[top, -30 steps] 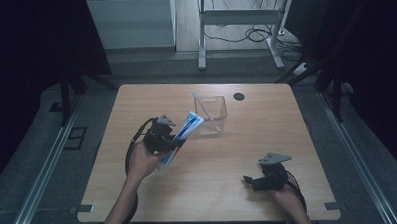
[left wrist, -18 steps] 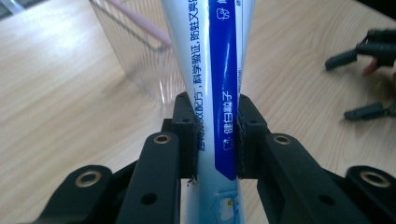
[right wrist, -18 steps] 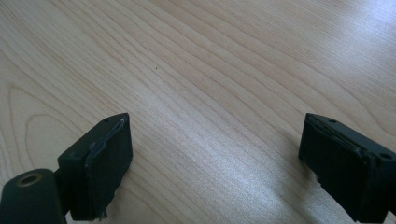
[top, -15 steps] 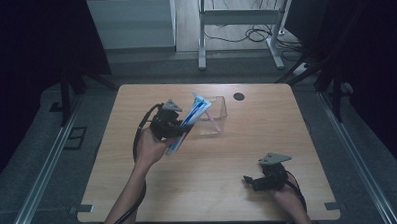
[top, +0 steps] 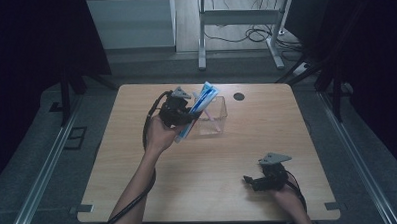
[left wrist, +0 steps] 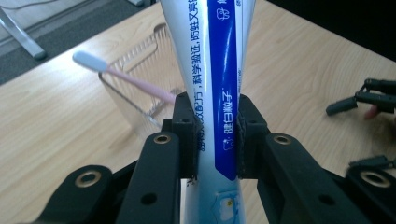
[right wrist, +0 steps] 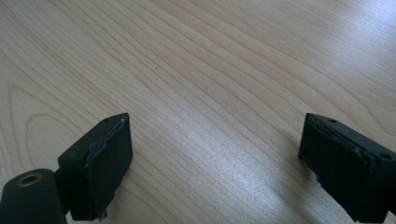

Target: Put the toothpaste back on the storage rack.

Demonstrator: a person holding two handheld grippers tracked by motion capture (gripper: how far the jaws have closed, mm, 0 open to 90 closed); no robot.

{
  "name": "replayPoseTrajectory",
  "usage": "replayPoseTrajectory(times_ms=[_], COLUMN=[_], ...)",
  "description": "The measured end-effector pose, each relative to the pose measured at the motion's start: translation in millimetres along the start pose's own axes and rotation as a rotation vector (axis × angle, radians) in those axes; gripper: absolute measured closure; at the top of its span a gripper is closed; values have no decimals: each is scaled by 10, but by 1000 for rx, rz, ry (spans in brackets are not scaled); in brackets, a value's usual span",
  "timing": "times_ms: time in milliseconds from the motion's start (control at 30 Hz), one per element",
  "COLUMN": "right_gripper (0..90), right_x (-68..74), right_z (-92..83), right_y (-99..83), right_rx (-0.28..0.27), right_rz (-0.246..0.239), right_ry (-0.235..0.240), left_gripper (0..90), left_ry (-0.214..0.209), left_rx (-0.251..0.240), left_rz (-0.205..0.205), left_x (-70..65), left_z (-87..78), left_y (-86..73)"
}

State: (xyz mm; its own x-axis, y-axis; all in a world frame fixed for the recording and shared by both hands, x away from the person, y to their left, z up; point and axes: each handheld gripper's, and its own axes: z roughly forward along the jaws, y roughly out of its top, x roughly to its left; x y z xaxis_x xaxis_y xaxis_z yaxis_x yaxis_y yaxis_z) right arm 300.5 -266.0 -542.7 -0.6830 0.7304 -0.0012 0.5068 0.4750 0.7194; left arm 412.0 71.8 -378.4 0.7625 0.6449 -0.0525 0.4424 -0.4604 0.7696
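A blue and white toothpaste tube (top: 202, 103) (left wrist: 219, 70) is clamped between the pads of my left gripper (top: 189, 115) (left wrist: 215, 135), held slanted above the table. Its upper end reaches over the near-left rim of a clear plastic container (top: 216, 124) (left wrist: 140, 65). A pink toothbrush (left wrist: 135, 81) with a pale head leans inside that container. My right gripper (top: 250, 181) (right wrist: 215, 158) rests low over the table's front right, jaws wide apart with bare wood between them. In the left gripper view the right gripper (left wrist: 355, 100) lies far off at the right.
The wooden table (top: 199, 177) has a black round grommet (top: 239, 96) near its far edge, right of the container. A desk frame and cables (top: 244, 35) stand on the floor beyond the table. Dark surroundings flank both sides.
My left gripper has lifted the toothpaste tube and carried it farther away and to the right, up to the clear container. The right gripper has stayed put.
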Motion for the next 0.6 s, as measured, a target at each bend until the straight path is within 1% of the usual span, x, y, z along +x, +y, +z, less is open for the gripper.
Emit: replayPoseTrajectory(times_ms=[100,167,300,333,400,500,600], right_gripper=[102,102,103,103,103,103,103], right_x=[-1,-1,-1,0,0,0,0], right_z=[0,0,0,0,0,0,0], right_y=[0,0,0,0,0,0,0], right_rx=[0,0,0,0,0,0,0], right_rz=[-1,-1,0,0,0,0,1], right_ry=[0,0,0,0,0,0,0], left_gripper=[745,746,746,745,745,746,746], left_ry=[7,-2,5,7,8,3,8], left_rx=[-11,-15,-30,-34,-45,-60,-70], left_rz=[4,-4,-6,3,-9,-14,-6], left_x=[3,18,39,51,64,87,97], left_z=[42,73,146,164,198,243,286], left_y=[53,83,133,145,169,212,269])
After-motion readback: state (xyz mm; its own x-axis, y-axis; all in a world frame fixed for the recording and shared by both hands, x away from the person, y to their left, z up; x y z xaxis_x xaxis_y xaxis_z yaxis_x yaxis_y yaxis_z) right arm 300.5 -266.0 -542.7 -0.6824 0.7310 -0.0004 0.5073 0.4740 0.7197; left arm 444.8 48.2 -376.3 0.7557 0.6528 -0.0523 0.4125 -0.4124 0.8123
